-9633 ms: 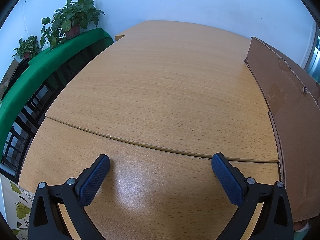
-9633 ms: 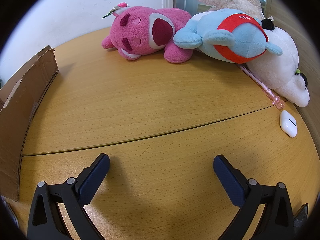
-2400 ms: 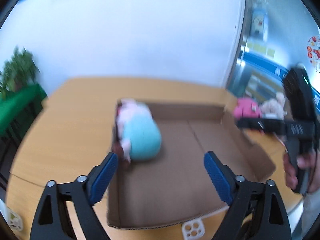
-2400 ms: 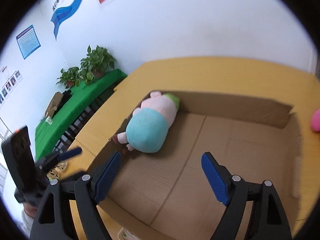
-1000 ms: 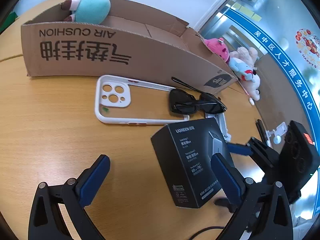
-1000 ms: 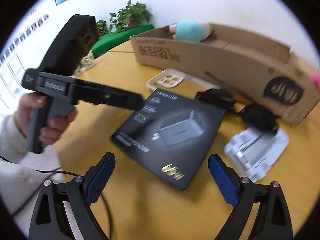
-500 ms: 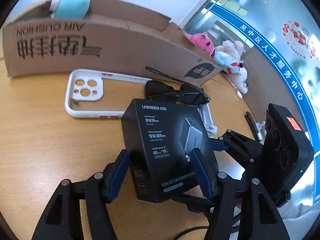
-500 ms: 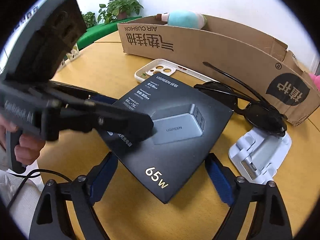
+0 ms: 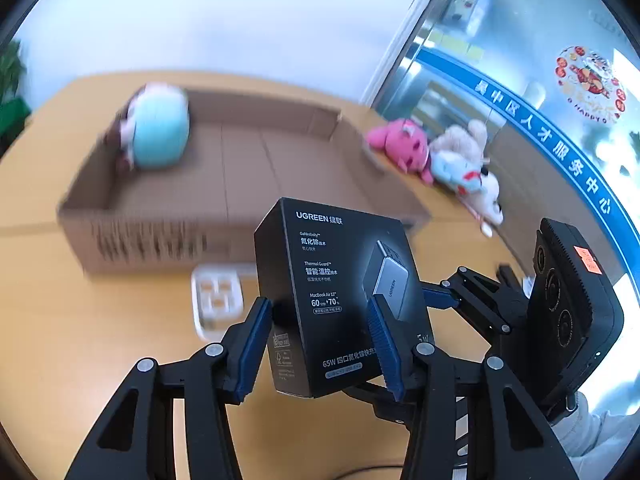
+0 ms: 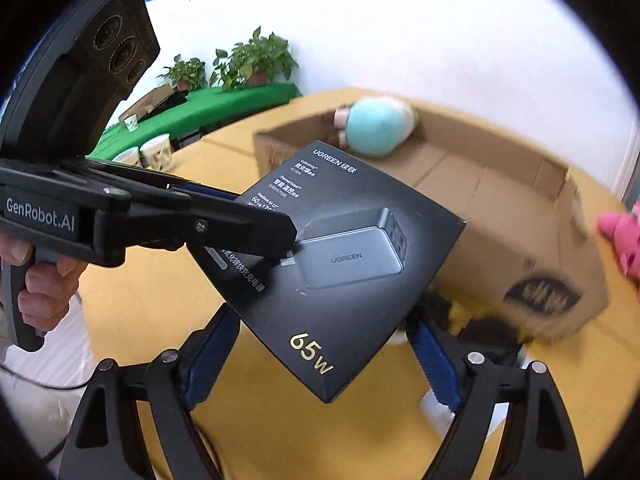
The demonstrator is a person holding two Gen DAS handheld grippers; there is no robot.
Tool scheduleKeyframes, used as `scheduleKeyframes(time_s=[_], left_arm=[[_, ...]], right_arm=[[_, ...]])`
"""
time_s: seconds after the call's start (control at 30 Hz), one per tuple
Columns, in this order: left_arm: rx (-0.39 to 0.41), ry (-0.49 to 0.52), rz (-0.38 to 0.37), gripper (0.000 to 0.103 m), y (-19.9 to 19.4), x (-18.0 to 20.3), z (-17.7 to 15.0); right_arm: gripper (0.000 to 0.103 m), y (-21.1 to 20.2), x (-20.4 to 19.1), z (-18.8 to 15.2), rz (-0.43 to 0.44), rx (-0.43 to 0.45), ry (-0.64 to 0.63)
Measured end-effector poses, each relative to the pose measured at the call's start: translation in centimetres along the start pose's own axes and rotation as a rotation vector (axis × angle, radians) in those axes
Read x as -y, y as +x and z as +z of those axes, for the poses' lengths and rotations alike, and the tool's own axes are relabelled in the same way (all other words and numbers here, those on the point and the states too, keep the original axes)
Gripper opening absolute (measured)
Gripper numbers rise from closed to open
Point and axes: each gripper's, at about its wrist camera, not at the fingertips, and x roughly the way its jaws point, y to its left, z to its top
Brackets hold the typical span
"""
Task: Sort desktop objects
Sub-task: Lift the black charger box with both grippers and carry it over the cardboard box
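Note:
A black UGREEN charger box [image 9: 336, 280] hangs in the air above the wooden table [image 9: 80, 340], tilted. My left gripper [image 9: 320, 304] has its blue pads on the box's two narrow sides, jaws closing, and carries it. In the right wrist view the same box [image 10: 344, 264] lies cornerwise between the pads of my right gripper [image 10: 324, 320], whose jaws are closing on its wide faces. One finger [image 10: 240, 224] of the left gripper crosses the box top there. The right gripper's finger [image 9: 440, 300] reaches in behind the box.
An open cardboard carton [image 9: 140, 236] stands behind, with a teal plush [image 9: 160, 128] in its far left corner. A white phone case [image 9: 216, 300] lies before it. Pink and pale plush toys [image 9: 404, 148] sit at the right. Paper cups [image 10: 156, 156] stand at the table's left edge.
A second ago the charger box lay flat on the table between open jaws. Both grippers have narrowed onto it and lifted it, and the carton's inside has come into view.

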Motion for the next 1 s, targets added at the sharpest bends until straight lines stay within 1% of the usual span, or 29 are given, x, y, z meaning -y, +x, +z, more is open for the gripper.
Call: scheduleKeyframes(time_s=[0.17,0.27,0.37,0.4,0.53,0.63,0.77,0.9,1.0], left_arm=[[0.114,0.064,-0.016,0.046,-0.6,0.3,6.2],[0.172,0.113,-0.007,0.045,-0.9,0.7,10.2],[0.209,0.133,0.001,0.045,-0.4,0.9,14.4],[0.217,0.140,0.007,0.045,-0.2,1.0,15.6],[0.258,0.164,0.034,0.044,0.7,0.7,20.6],[0.269,0.155,0.036,0.044,1.6,-0.1,23.9],[0.265,0.156,0.074,0.044,3.5,-1.6,27.6],[0.229,0.112,0.090,0.044,6.2,-4.1,30.2],[0.168,0.082,0.113,0.044,9.5,-6.5,31.3]], right_arm=[[0.085,-0.9,2.8,5.3,-0.058,0.074,-0.059],[0.084,-1.9,4.4,8.7,-0.103,0.122,-0.106],[0.084,-2.3,6.3,12.3,-0.145,0.158,-0.131],[0.084,-2.0,7.0,13.8,-0.153,0.163,-0.128],[0.084,-1.4,10.1,18.0,-0.172,0.175,-0.130],[0.084,-0.6,12.1,20.7,-0.181,0.192,-0.125],[0.084,1.3,14.8,23.9,-0.169,0.192,-0.107],[0.084,4.4,17.4,26.0,-0.136,0.167,-0.086],[0.084,7.6,19.0,26.8,-0.107,0.131,-0.076]])
